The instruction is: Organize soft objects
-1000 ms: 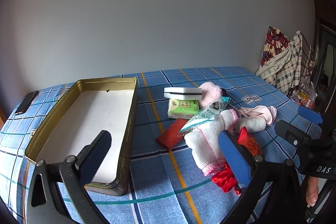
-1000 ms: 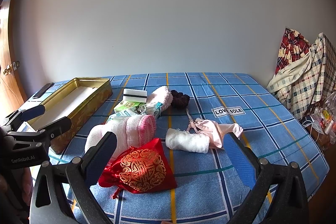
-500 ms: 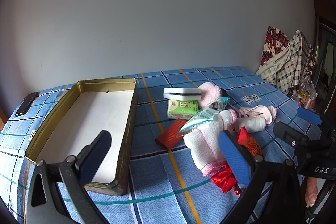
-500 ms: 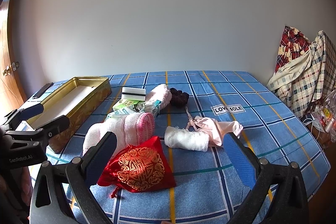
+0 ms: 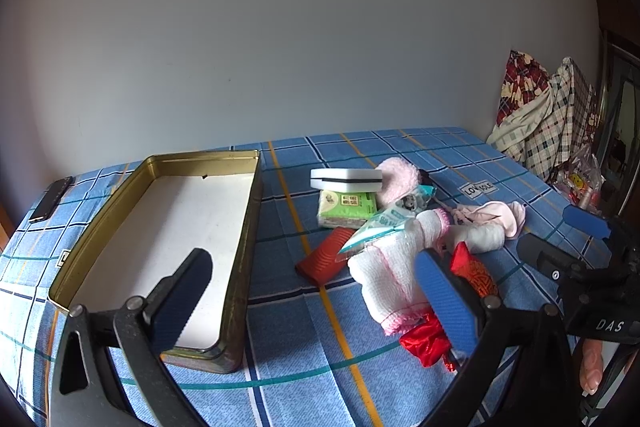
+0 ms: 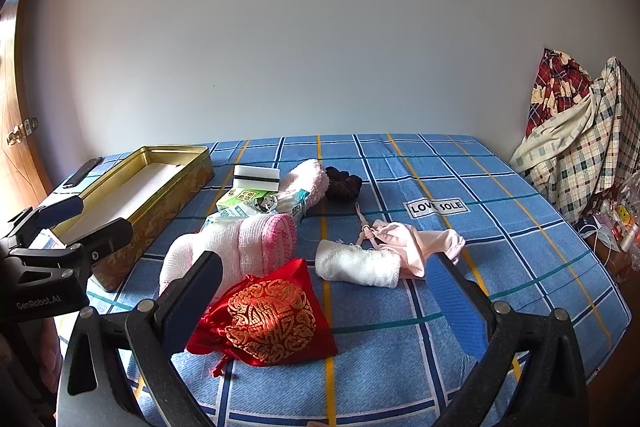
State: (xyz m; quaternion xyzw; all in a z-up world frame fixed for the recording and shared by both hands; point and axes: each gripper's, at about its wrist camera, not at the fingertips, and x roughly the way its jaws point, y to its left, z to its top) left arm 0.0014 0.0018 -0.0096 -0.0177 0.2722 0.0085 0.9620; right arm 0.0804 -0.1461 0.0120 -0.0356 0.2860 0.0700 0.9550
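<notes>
1. You have not started yet, I think: the gold tin box [image 5: 168,227] holds nothing, only its white bottom shows.
2. All the soft things lie in a loose pile on the blue checked sheet [image 6: 500,247], beside the box: the white and pink towel [image 6: 240,247], the red embroidered pouch [image 6: 272,319], the white rolled cloth [image 6: 358,265], the dark scrunchie [image 6: 344,183].
3. Your left gripper [image 5: 316,299] and right gripper [image 6: 324,301] both have the jaws spread wide and carry nothing.
</notes>
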